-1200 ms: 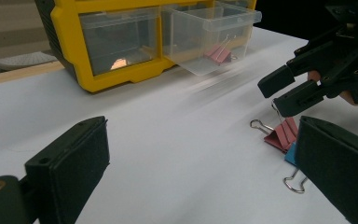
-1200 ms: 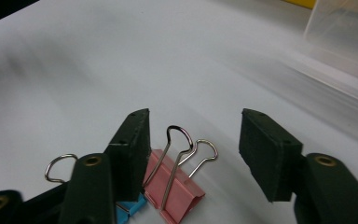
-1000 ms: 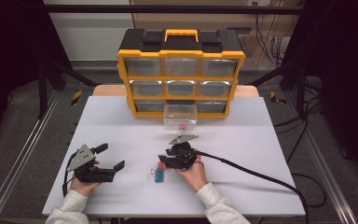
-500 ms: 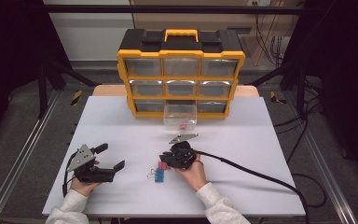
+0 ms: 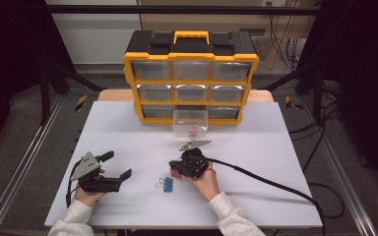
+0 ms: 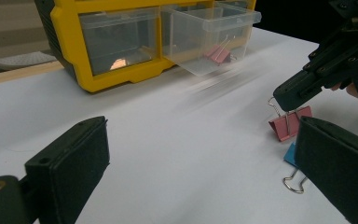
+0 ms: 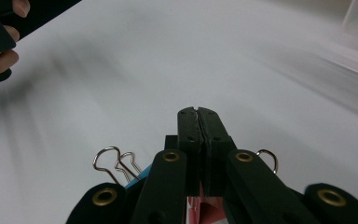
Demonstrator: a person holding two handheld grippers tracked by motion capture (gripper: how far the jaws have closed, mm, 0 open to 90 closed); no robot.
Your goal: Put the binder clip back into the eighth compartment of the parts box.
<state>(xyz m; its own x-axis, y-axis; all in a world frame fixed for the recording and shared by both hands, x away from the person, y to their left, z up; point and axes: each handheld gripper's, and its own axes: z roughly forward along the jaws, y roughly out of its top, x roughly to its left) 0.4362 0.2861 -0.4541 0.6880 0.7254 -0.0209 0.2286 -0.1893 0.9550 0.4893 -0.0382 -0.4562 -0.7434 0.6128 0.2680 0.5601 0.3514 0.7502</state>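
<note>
Your right gripper (image 5: 176, 169) is low over the white worktop (image 5: 275, 147), near the middle of its near half, pointing left. Its jaws have just been closing and now stand pressed together; in the right gripper view they meet in a thin seam with nothing seen between the tips. In the left gripper view those jaws sit on the wire handle of the pink binder clip (image 6: 289, 122), but whether they actually pinch the wire you cannot tell from here. The pink binder clip stands on the worktop directly under that gripper's tip. Just to its left and a little nearer you lies the blue binder clip (image 5: 168, 184), its wire loops pointing left.

Your left gripper (image 5: 114, 168) rests on the near left part of the worktop, well apart from the clips, aimed to the right. Its jaws are spread wide and hold nothing.

At the far edge of the worktop stands the yellow organiser (image 5: 191, 78) with a black top and rows of clear drawers. One clear drawer (image 5: 190, 122) from the bottom middle slot sits out in front of it on the worktop, and another pink clip (image 6: 219, 52) lies inside it. A black cable (image 5: 275, 182) runs from your right gripper off to the near right.
</note>
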